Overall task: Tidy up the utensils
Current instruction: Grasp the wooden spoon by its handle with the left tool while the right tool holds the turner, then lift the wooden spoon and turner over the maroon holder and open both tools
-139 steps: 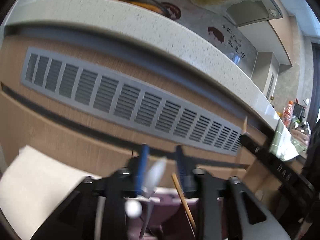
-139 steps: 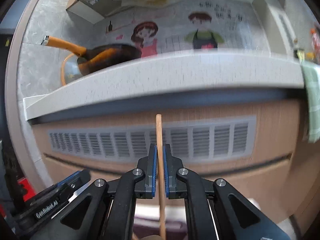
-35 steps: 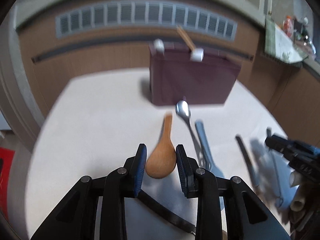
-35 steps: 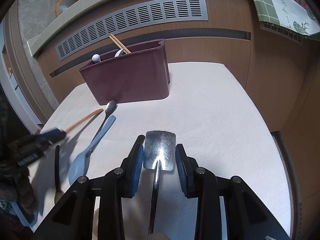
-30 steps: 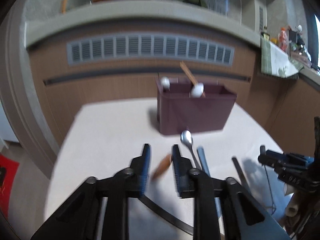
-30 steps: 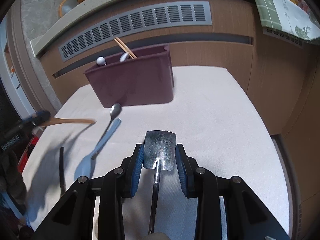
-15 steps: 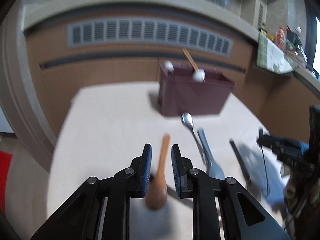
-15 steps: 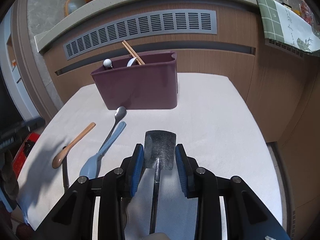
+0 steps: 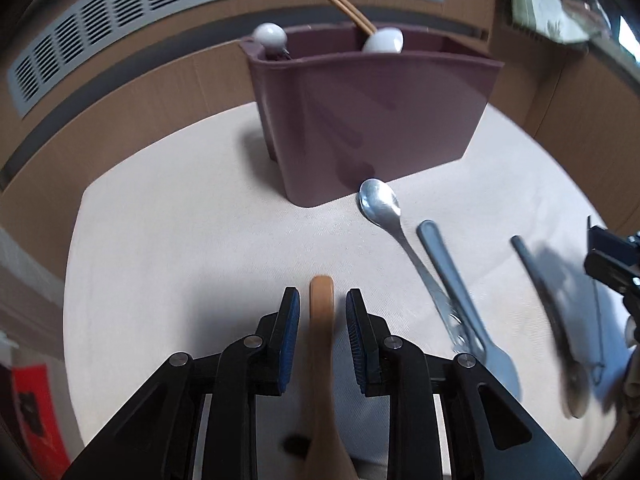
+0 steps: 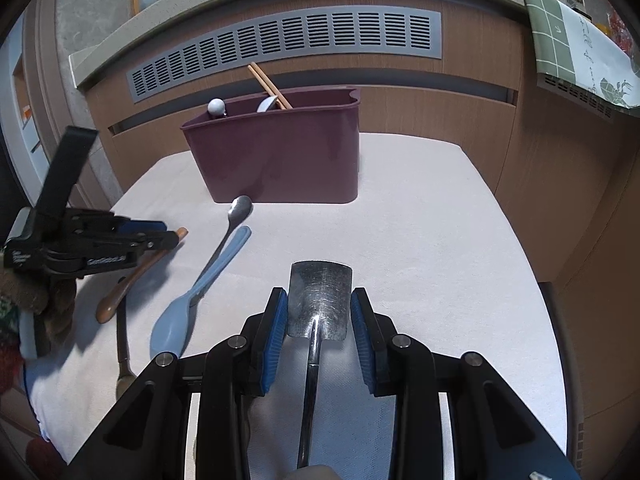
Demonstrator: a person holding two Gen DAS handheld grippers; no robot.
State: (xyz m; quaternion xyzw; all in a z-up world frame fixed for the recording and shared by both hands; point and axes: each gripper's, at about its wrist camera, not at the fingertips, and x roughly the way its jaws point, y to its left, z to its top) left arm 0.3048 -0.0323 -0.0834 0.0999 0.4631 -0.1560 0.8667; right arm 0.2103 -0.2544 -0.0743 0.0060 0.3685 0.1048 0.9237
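Note:
My left gripper (image 9: 322,304) is open, its jaws on either side of the handle of a wooden spoon (image 9: 323,344) that lies on the white cloth (image 9: 180,240); there is a gap on both sides. The same spoon (image 10: 132,276) shows in the right wrist view under the left gripper (image 10: 176,236). My right gripper (image 10: 319,304) is open around the blade of a metal spatula (image 10: 320,296) lying on the cloth. A maroon utensil holder (image 9: 372,120) (image 10: 280,152) stands behind, with chopsticks (image 9: 340,4) and white-ended utensils in it.
A metal spoon (image 9: 384,212), a grey-blue plastic spoon (image 9: 460,292) and a dark-handled utensil (image 9: 548,308) lie on the cloth between the grippers. A wooden counter front with a grey vent (image 10: 288,40) stands behind the table. A green cloth (image 10: 576,40) hangs at right.
My left gripper lifted the wooden spoon, turned it, set it back on the cloth and opened; it now straddles the handle. My right gripper has stayed open around the spatula blade.

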